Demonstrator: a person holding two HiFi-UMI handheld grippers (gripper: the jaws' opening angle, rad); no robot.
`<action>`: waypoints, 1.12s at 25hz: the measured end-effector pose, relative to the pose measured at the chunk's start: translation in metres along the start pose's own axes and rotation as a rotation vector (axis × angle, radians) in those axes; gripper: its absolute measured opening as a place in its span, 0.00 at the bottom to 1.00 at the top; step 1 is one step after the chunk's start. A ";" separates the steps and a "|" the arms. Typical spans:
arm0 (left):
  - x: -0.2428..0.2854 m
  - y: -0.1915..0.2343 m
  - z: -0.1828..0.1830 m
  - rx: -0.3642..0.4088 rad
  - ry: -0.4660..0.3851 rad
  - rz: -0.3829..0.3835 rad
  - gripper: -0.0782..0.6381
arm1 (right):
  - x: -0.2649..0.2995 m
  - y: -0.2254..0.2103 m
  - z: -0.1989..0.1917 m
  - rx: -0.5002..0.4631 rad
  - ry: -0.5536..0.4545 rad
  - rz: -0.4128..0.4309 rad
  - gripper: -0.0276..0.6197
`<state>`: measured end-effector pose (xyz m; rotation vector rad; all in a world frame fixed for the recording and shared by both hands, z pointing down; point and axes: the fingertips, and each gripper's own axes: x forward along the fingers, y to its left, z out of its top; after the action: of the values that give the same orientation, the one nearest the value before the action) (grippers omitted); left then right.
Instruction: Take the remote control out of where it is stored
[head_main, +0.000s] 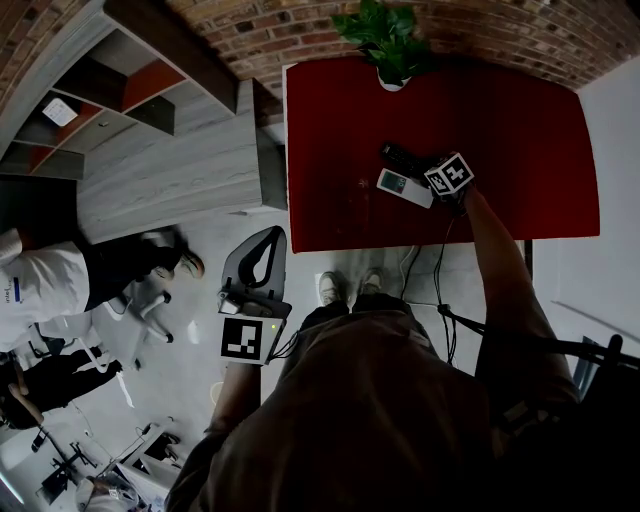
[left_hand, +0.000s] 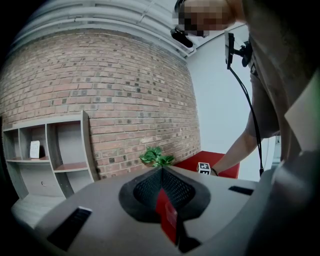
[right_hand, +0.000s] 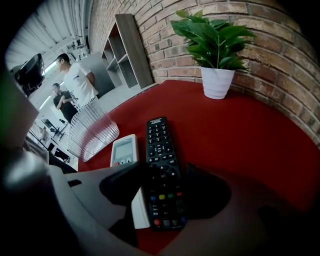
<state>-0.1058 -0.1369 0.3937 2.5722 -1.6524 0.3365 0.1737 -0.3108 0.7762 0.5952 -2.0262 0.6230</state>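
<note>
Off the table's left edge, your left gripper (left_hand: 161, 172) hangs level over the floor. Its jaws are pressed together with nothing in them.

On the red table (head_main: 520, 150), from the left:
- Clear ribbed holder (right_hand: 92, 131) by the table's edge.
- White remote (right_hand: 123, 150).
- Black remote (right_hand: 161, 165).

Both remotes lie flat, side by side and touching, outside the holder.

Your right gripper (right_hand: 165, 186) points steeply down over them with its jaws spread. The black remote's near half lies between the jaws, and the left jaw sits above the white remote. The pads do not look pressed on anything.

Farther right, a potted plant (right_hand: 215, 45) stands against the brick wall (right_hand: 280, 65).
</note>
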 end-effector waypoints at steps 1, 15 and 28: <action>0.000 0.001 0.000 0.000 0.000 0.000 0.12 | 0.000 0.000 0.001 -0.001 0.001 -0.002 0.43; -0.004 -0.001 0.002 0.008 -0.004 -0.014 0.12 | -0.004 -0.004 -0.001 0.005 0.016 -0.045 0.43; -0.010 0.002 0.001 0.018 -0.011 -0.012 0.12 | -0.037 0.011 0.059 -0.017 -0.226 -0.088 0.43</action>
<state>-0.1117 -0.1296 0.3908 2.6000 -1.6444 0.3385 0.1471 -0.3335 0.7149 0.7693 -2.1983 0.5039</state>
